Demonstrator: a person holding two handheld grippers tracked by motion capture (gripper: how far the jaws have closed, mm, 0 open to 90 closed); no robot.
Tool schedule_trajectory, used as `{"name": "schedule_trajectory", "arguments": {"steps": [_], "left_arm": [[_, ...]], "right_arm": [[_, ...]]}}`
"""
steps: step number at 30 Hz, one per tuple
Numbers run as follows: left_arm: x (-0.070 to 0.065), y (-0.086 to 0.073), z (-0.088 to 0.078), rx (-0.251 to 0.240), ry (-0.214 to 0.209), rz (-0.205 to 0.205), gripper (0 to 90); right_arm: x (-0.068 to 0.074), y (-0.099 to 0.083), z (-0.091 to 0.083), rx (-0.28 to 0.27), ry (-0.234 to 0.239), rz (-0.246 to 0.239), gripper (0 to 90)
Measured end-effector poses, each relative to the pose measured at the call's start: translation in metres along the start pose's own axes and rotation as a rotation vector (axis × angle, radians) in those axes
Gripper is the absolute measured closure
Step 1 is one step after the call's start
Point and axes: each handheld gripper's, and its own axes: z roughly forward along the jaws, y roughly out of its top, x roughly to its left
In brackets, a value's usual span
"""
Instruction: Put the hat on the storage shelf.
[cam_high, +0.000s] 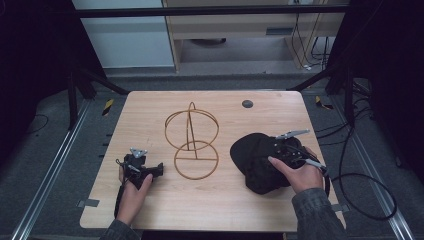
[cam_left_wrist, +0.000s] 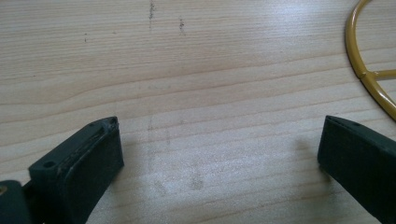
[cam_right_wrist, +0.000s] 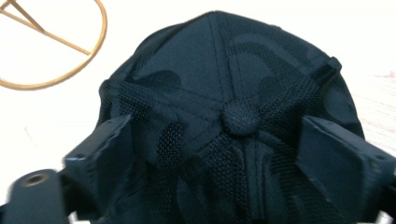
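right gripper (cam_right_wrist: 224, 154): jaws wide, straddling the crown of the black mesh cap (cam_right_wrist: 219, 79) on the table's (cam_high: 210, 200) right side, pads not pressing | left gripper (cam_left_wrist: 219, 154): wide, empty, over bare pale wood | gold wire stand (cam_high: 192, 142): two rings, mid-table

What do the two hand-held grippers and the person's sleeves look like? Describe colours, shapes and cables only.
The left gripper is black with a small grey three-cornered plate on top. The right gripper is black too, with a longer grey plate and a black cable looping off the table's side. Each has two blocky black fingers with flat pads. Both sleeves are dark grey.
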Motion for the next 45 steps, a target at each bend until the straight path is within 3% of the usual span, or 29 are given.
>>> {"name": "schedule_trajectory", "arguments": {"steps": [10, 19, 30, 38, 45], "left_arm": [[-0.001, 0.0, 0.0, 0.002, -0.002, 0.004, 0.0], [-0.001, 0.0, 0.0, 0.0, -0.004, 0.004, 0.0], [-0.001, 0.0, 0.0, 0.001, -0.004, 0.005, 0.0], [-0.001, 0.0, 0.0, 0.001, -0.004, 0.005, 0.0], [-0.001, 0.0, 0.0, 0.0, -0.004, 0.004, 0.0]], "right_arm": [[-0.005, -0.003, -0.001, 0.046, 0.028, 0.01, 43.8], [-0.014, -0.006, -0.002, 0.037, 0.079, 0.009, 75.0], [-0.02, 0.0, -0.011, 0.01, 0.109, -0.004, 85.5], [-0.026, 0.009, -0.027, -0.029, 0.138, 0.006, 86.3], [-0.027, 0.03, -0.055, -0.093, 0.16, -0.003, 86.3]]}}
